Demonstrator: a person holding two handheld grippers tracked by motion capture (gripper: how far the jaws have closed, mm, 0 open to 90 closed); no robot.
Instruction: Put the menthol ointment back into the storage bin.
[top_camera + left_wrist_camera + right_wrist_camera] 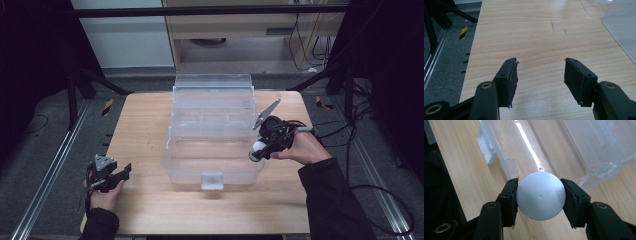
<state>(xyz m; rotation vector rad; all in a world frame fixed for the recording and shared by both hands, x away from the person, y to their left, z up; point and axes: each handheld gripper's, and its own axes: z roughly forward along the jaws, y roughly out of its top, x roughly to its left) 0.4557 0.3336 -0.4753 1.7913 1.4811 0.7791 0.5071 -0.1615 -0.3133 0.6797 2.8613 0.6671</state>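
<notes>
Smooth and matte, a pale white ball [540, 195] sits pinched between the two flat black pads of the right hand-held gripper [540, 197], each pad pressed against a side of the sphere. In the high view this hand-held gripper [260, 150] hovers at the right rim of a clear plastic box [212, 150], the ball [258, 146] just over that edge, perhaps slightly inside it. The box is rectangular with rounded corners, its hinged lid [212, 95] tipped back and divided into shallow trays, a small latch tab [212, 180] at the front. It rests on a light wood-grain worktop [150, 200]. Near the front left corner, the left hand-held gripper [540, 75] is spread wide with nothing between its frayed, rubbery pads.
</notes>
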